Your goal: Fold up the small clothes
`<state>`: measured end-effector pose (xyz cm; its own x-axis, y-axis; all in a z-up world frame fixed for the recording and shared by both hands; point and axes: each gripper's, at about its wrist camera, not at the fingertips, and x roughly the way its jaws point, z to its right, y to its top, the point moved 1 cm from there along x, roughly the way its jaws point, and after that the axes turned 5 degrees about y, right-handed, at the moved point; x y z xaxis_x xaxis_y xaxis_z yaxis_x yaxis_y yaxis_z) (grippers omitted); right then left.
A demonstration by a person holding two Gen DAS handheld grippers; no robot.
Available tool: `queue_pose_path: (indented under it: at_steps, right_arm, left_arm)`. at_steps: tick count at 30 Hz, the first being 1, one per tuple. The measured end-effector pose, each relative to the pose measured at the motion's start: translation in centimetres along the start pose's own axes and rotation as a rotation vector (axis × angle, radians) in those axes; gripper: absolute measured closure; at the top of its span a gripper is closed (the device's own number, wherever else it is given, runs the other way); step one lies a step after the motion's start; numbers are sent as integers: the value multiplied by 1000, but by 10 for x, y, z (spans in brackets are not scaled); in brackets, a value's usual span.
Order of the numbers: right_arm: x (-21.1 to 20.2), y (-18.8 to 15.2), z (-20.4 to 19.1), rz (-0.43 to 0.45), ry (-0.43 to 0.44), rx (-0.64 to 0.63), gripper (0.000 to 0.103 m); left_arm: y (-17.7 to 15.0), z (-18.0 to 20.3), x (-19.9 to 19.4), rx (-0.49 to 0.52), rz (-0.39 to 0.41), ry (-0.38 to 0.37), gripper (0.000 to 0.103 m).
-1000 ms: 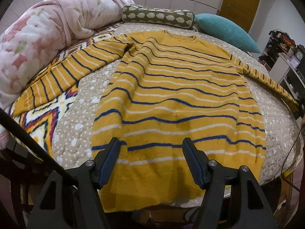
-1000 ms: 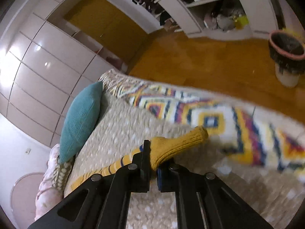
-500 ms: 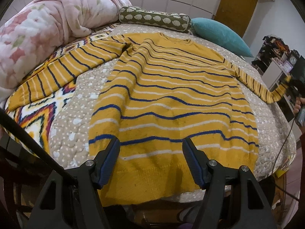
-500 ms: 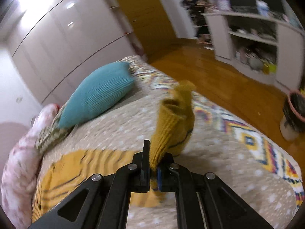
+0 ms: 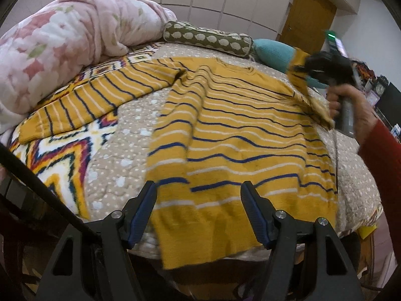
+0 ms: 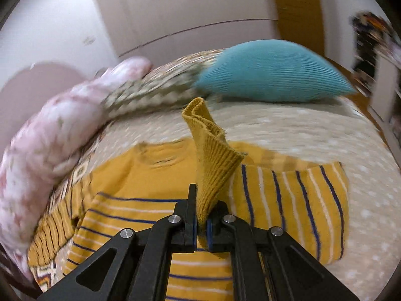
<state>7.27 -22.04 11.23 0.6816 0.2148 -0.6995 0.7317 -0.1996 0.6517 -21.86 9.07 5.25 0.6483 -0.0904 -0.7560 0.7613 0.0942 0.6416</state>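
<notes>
A yellow sweater (image 5: pixel 238 135) with blue and white stripes lies flat on the bed, its hem toward me. Its left sleeve (image 5: pixel 95 100) stretches out over the patterned blanket. My left gripper (image 5: pixel 198 210) hovers open just above the hem, nothing between its fingers. My right gripper (image 6: pixel 200 223) is shut on the cuff of the right sleeve (image 6: pixel 210 155), which stands up from the jaws. In the left wrist view that gripper (image 5: pixel 295 69) is raised over the sweater's right shoulder, held by a hand (image 5: pixel 348 100) in a red sleeve. The sleeve lies bent back across the body (image 6: pixel 288 200).
A pink floral duvet (image 5: pixel 62 42) is heaped at the back left. A patterned bolster (image 5: pixel 208 37) and a teal cushion (image 6: pixel 270 72) lie along the head of the bed. A dotted beige quilt (image 5: pixel 120 165) covers the bed; shelves stand at the far right.
My right gripper has swung the sleeve cuff from the bed's right edge up and inward over the sweater's shoulder, rolling as it went. My left gripper has drifted slightly along the hem, still open.
</notes>
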Motion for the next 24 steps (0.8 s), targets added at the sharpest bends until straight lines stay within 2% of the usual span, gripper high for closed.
queue_pose_path:
  at_steps: [5,11,17,20,21,23,24]
  right_arm:
    - [75,-15,-96,-86,11,-162,97]
    - [132,-39,-163,-165,-26,-306,97]
    - [152,-56,-211,-200,-97,-488,93]
    - [153,-65,-234,-179,-129,-579,86]
    - [151,-68,-238,-178,-120,-595,84]
    - [145,-73,-251,-187,-43,-603,77]
    - [140,-75,-255,-188,-6,-600,77]
  left_arm:
    - [-4,-28,-4,-57,16,3,35]
    - [-8,-60,-14,-133,45,-1,34]
    - [-14,-79,-12,-169,48,24,34]
    - [-14,-82,-11,-178,49,25,34]
    - [-14,-83,-11,-182,48,23,34]
    - [-14,-83,-12,-187,46,19,33]
    - [-14,-83,-12,-190,45,16,33]
